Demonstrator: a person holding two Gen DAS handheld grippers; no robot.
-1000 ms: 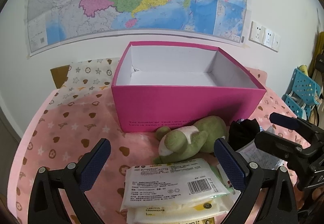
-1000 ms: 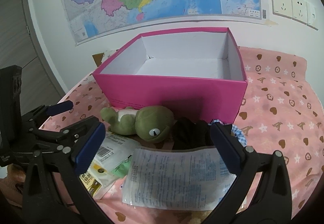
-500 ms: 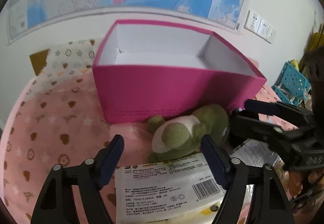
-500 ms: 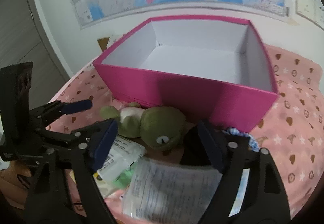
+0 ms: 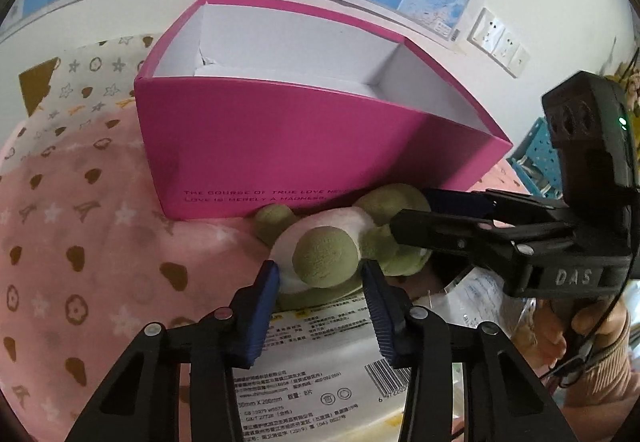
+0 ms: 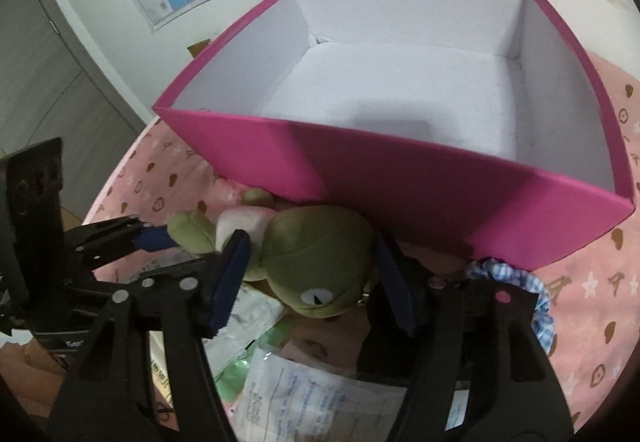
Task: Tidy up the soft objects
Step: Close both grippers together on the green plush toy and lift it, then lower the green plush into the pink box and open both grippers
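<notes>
A green plush frog [image 6: 316,266] lies on its side on the pink patterned cloth [image 5: 80,226], close against the front wall of the open pink box [image 6: 400,178]. Its long axis runs roughly along that wall. In the right wrist view its head is toward the right, with the eye facing down toward the camera, and its pink-and-white belly and short legs are toward the left.

The left gripper [image 5: 320,278] comes at the leg end. One round green foot [image 5: 325,257] sits between its blue pads, and the jaws are closing; the pads look to be right at the foot's sides, though I cannot tell whether they are pressing it yet. Under this gripper lies a white pack of wipes [image 5: 320,362] with printed text and a barcode.

The right gripper [image 6: 312,270] straddles the frog's head, one pad at the neck side and one at the far side of the head. Its jaws are closing too, still fairly wide, with the head between them. In the left wrist view this gripper reaches in from the right, with one jaw across the frog's body, and a hand [image 5: 592,342] holds it.

Beside the frog, toward the right, are a dark cloth [image 6: 380,322], a blue checked scrunchie [image 6: 524,290] and a clear printed packet [image 6: 316,402].
</notes>
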